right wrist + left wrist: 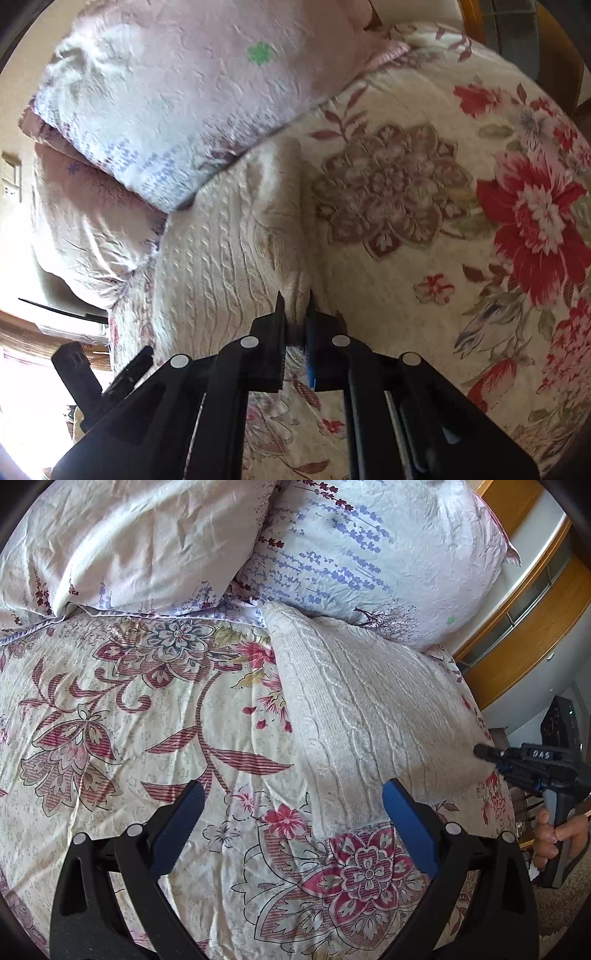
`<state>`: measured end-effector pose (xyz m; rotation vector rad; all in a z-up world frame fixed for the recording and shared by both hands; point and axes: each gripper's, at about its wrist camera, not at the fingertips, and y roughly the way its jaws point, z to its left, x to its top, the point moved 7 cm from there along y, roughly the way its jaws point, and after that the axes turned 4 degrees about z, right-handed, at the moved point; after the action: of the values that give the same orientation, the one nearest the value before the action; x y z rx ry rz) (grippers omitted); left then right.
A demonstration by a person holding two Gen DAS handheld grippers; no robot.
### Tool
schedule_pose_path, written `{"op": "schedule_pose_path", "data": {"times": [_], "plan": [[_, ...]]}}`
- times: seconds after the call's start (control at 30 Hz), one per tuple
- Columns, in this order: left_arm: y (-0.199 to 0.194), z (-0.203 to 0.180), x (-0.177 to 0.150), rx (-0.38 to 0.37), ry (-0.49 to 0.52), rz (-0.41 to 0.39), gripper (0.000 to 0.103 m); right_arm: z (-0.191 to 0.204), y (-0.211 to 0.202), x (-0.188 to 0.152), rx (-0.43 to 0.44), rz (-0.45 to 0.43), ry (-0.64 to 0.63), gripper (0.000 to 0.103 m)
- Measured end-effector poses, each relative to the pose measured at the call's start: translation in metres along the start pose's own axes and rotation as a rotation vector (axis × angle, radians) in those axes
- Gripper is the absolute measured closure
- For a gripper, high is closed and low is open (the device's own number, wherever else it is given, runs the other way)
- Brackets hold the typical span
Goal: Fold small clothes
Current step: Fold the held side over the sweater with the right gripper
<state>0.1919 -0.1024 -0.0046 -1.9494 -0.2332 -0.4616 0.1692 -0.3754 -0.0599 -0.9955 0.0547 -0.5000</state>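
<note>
A cream cable-knit garment lies on the floral bedspread, its far end touching the pillows. My left gripper hovers open above the garment's near corner, with only bedspread and knit edge below its blue pads. In the left wrist view my right gripper comes in from the right, its tip at the garment's right edge. In the right wrist view the right gripper is shut on a pinched fold of the knit garment. The left gripper's body shows at lower left.
Two floral pillows lie at the head of the bed, one overlapping the garment's far end. A wooden headboard or cabinet stands right of the bed. A hand holds the right gripper's handle. The bedspread stretches out to the right.
</note>
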Motion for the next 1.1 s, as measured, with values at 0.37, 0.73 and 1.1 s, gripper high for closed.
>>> {"op": "schedule_pose_path", "data": {"times": [0.37,0.73,1.1], "plan": [[0.002,0.003,0.021,-0.058,-0.032,-0.001,0.006,-0.007,-0.018,0.013,0.125,-0.031,0.084,0.045],[0.048,-0.005,0.086,-0.098,-0.098,0.101,0.003,-0.01,0.009,0.079,0.187,0.021,0.164,0.019],[0.088,-0.04,0.091,-0.011,0.049,0.192,0.003,-0.003,0.042,0.08,0.224,0.113,0.156,0.018]]}}
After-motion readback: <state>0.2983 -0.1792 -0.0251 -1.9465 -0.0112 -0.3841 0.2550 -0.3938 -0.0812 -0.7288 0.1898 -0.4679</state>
